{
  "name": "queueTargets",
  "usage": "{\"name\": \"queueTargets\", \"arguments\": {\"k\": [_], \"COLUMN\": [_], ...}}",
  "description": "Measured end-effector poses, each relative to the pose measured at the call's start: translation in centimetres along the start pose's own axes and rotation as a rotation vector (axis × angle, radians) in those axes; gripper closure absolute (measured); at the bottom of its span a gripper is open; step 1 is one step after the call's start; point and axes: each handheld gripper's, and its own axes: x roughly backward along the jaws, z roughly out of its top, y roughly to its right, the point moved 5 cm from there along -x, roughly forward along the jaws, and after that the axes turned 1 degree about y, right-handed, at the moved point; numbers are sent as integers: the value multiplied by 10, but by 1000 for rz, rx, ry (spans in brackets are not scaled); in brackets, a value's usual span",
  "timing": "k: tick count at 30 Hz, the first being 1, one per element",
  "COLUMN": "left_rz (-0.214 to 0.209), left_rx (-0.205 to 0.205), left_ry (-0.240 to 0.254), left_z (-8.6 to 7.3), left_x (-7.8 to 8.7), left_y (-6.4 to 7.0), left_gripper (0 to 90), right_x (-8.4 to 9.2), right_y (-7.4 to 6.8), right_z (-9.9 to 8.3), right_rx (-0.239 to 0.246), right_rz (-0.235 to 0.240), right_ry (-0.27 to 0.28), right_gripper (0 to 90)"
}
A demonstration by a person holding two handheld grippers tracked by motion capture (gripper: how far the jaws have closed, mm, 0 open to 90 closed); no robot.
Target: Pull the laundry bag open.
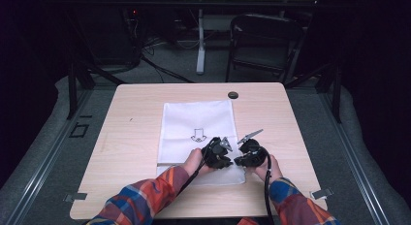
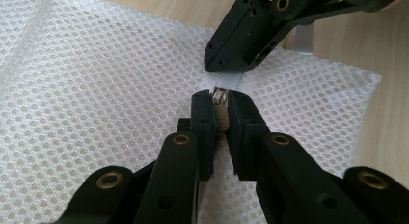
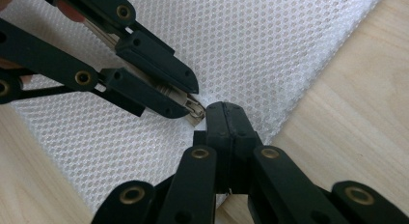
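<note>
My left gripper point(image 2: 219, 96) is clamped on the zipper pull point(image 2: 220, 97) at the frame's centre; my right gripper point(image 3: 225, 108) pinches the mesh bag point(image 1: 196, 120) beside it, low centre on the table point(image 1: 131, 137). If I tug crookedly, the small pull could slip out, or mesh could jam the zipper.

Both forearms wear plaid flannel sleeves point(image 1: 145, 198) in red, orange and blue. Each hand grips a black tool: the left gripper point(image 2: 220, 105) and right gripper point(image 3: 225, 119) have matte black linkage arms pinned with brass-ringed rivets, and blocky ribbed pads. A black cable point(image 1: 266, 193) trails toward six o'clock; a grey three-cornered plate point(image 1: 250, 136) tops the right one.
</note>
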Motion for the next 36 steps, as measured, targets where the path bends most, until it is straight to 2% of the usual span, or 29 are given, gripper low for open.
{"name": "queueTargets", "arguments": {"k": [4,6,8,12,13,14,16,17,18,20,22,24,25,36], "left_rz": [14,12,1,-2,-12,-18,-15,-11,-8,2,19,25,28,23], "left_rx": [-7,6,20,12,21,19,19,23,29,32,30,25,22,30], "left_ry": [-4,-8,-4,-10,0,-3,6,6,9,12,4,-4,-5,-12], "left_z": [-1,-3,-4,-4,-4,-5,-5,-5,-5,-5,-4,-4,-4,-8], "left_x": [2,4,6,6,5,5,4,4,4,4,4,4,5,11], "left_y": [-2,-5,-6,-7,-7,-7,-7,-7,-7,-6,-4,-3,-3,-6], "left_gripper": [821,821,820,817,815,813,805,804,804,808,813,816,817,819], "right_x": [1,1,2,1,2,1,2,1,2,1,2,1,2,2], "right_y": [0,0,1,-1,0,0,0,0,1,-1,0,-2,-1,-1], "right_z": [0,0,0,0,0,0,0,0,0,0,0,0,0,0], "right_rx": [-3,-8,-2,-8,6,-5,6,-3,8,3,23,8,24,25], "right_rz": [-9,-4,-12,-14,-15,-13,-2,3,-9,-9,-18,-23,-27,-27], "right_ry": [-10,-23,-33,-23,-36,-23,-34,-24,-34,-17,-37,-22,-37,-35], "right_gripper": [900,900,900,900,900,900,900,900,900,900,900,900,900,900]}}
